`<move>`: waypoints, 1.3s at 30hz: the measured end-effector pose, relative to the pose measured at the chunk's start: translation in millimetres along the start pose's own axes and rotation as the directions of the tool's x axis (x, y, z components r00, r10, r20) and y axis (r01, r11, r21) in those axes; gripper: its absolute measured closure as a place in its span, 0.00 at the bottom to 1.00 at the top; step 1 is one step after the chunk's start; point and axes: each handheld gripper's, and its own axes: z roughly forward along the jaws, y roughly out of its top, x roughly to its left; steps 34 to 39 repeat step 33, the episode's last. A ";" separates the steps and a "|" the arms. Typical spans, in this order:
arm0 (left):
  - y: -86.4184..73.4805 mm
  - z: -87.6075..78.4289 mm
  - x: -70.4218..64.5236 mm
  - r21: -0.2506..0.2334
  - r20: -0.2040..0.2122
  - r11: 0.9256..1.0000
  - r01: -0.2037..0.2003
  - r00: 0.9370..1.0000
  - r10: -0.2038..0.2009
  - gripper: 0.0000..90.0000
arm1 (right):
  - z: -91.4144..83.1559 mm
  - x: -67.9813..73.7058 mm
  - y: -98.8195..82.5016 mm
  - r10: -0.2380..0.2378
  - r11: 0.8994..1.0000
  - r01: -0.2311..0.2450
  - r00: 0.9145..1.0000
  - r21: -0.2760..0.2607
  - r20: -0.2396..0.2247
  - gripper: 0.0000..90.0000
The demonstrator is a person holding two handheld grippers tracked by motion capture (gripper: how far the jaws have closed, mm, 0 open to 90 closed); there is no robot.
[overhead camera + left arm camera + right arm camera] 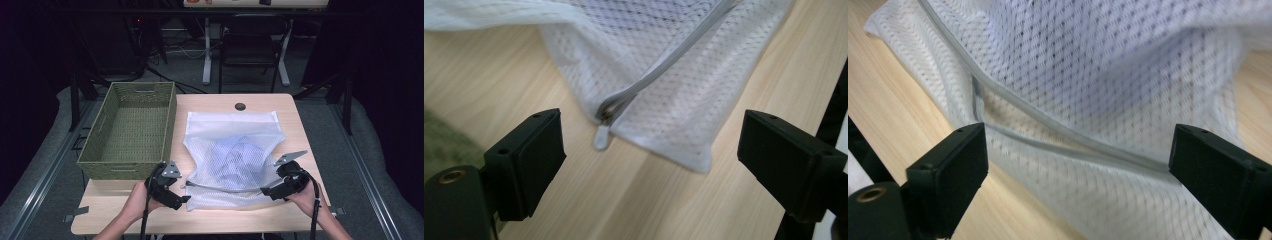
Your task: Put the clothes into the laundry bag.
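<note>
A white mesh laundry bag [232,150] lies flat on the wooden table [235,216], with something bluish bulging inside it. A grey zipper [225,189] runs along its near edge. My left gripper [184,199] is open at the bag's near-left corner. In the left gripper view the bag [674,75] lies ahead, and the left gripper [649,145] has its jaws wide apart above the zipper pull [601,137], not touching it. My right gripper [266,192] is open at the near-right corner. In the right gripper view the right gripper [1078,150] hangs over the mesh [1108,65] and the zipper [1048,125].
A green woven basket [169,122] stands at the table's left side, beside the bag, and looks empty. A round cable hole [240,106] sits near the far edge. A dark chair [250,45] stands beyond the table. Bare wood lies along the near edge.
</note>
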 end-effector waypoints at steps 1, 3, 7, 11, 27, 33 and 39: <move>-4.1 -4.2 1.4 -0.007 -0.012 1.000 0.016 1.000 -0.016 0.12 | -2.8 0.4 -2.9 0.009 1.000 -0.009 1.000 0.003 0.007 0.07; -13.2 -11.1 4.4 -0.007 -0.035 0.999 0.045 0.998 -0.046 0.10 | -8.7 0.9 -9.0 0.018 1.000 -0.018 1.000 -0.006 0.018 0.05; -33.5 -22.7 7.8 0.000 -0.080 0.994 0.108 0.991 -0.107 0.06 | -22.6 2.7 -22.4 0.031 0.999 -0.030 0.999 -0.029 0.043 0.02; -49.1 -37.0 9.1 -0.024 -0.101 0.988 0.152 0.983 -0.154 0.05 | -35.6 3.5 -38.2 0.063 0.997 -0.061 0.996 -0.048 0.056 0.01; -86.2 -56.4 -5.0 -0.066 -0.152 0.974 0.217 0.963 -0.225 0.08 | -52.0 4.8 -99.8 0.214 0.973 -0.207 0.974 -0.104 0.069 0.03; -88.8 -51.9 -2.7 -0.030 -0.163 0.973 0.228 0.960 -0.230 0.06 | -45.1 4.1 -95.5 0.182 0.981 -0.177 0.980 -0.074 0.078 0.03; -88.8 -51.9 -2.7 -0.030 -0.163 0.973 0.228 0.960 -0.230 0.06 | -45.1 4.1 -95.5 0.182 0.981 -0.177 0.980 -0.074 0.078 0.03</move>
